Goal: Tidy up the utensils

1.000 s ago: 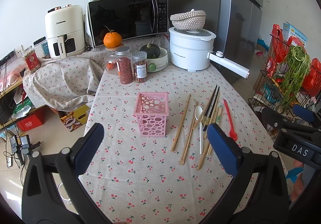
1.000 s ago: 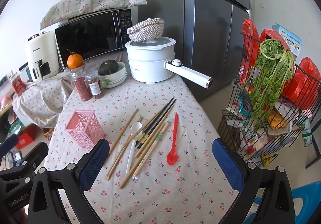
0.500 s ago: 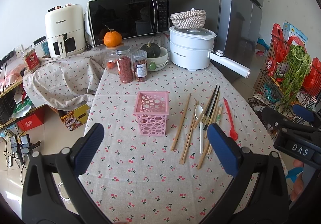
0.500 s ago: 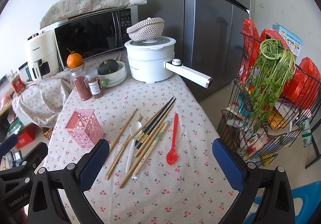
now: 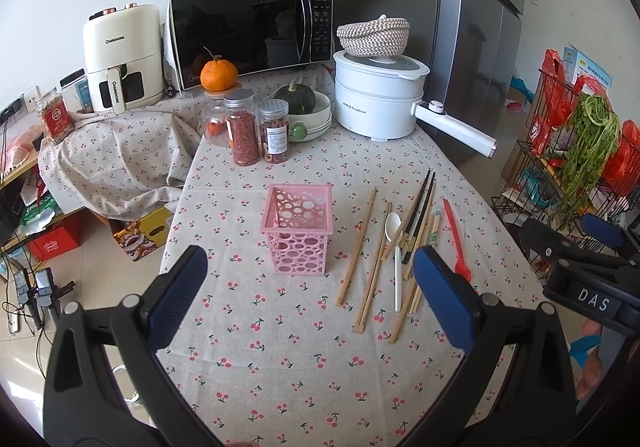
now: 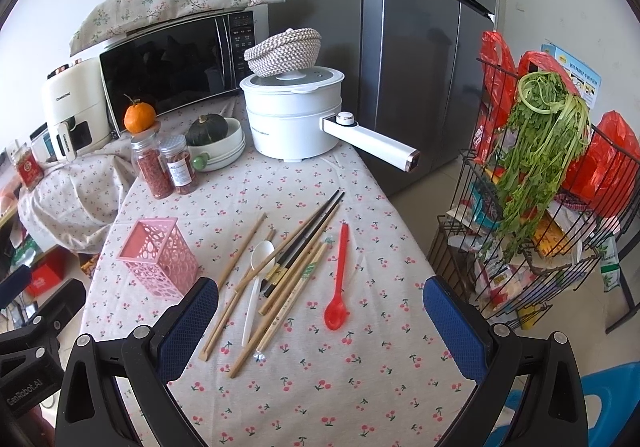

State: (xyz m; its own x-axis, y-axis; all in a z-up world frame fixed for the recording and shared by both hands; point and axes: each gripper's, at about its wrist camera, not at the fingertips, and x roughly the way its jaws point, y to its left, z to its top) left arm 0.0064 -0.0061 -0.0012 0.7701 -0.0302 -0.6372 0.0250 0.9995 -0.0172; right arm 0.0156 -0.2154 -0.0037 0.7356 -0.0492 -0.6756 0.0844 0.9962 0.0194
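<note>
Almost nothing had changed across the last second, so sorting hadn't begun: left gripper [image 5: 308, 289] spread empty before one pink basket [image 5: 297, 232], then loose chopsticks [image 6: 244, 279] (count unclear), one white spoon [image 6: 256, 275], one red spoon [image 6: 338, 279], right gripper [image 6: 320, 323] spread empty.
</note>
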